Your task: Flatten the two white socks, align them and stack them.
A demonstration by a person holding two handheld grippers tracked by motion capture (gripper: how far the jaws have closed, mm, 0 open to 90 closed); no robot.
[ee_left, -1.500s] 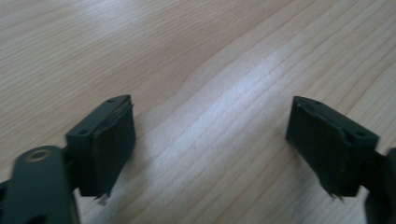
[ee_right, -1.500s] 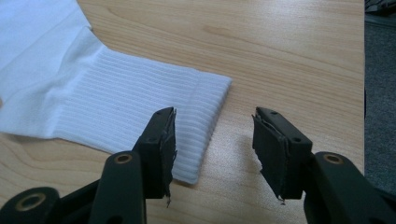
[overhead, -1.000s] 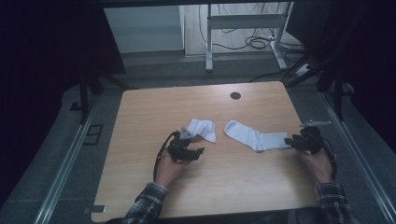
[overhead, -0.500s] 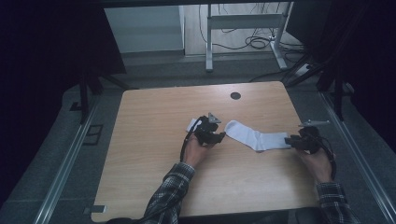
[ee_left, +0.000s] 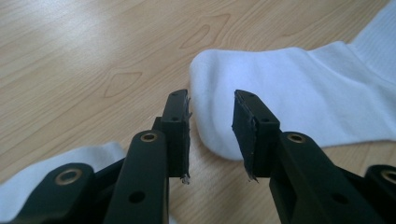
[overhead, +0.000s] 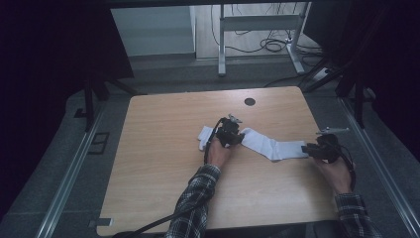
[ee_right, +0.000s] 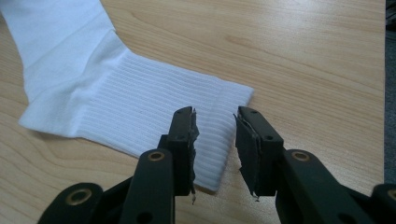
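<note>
Dim all round, with a pale wooden table [overhead: 163, 163] lit in the middle and desk legs and loose cables on the floor beyond. Shows a white sock [overhead: 272, 147] stretched flat on the right half of the top, toe toward the middle, ribbed cuff toward the right edge. Finds the left gripper [ee_left: 211, 116] at the toe and the right gripper [ee_right: 215, 128] at the cuff, one at each end, probably so as to lift or spread the sock evenly without bunching it.

At the toe: have just been closing, yet stand with a clear gap, the rounded tip lying just ahead of and between the black jaws, pads not pressing on cloth. At the cuff: likewise just been closing, a moderate gap left, the cuff's corner under and between the jaws, no pinch to be seen. Judged as the moment right before both ends get gripped.

Leaves a second sock [overhead: 204, 136] crumpled just behind the left gripper, presumably parked until its mate is dealt with; cannot tell whether the two touch.

Hard to read the jaws from above, small and dark against the hands. Cuts off the second sock at the lower left corner of the left gripper view, and hides whether the jaw tips touch the wood.
</note>
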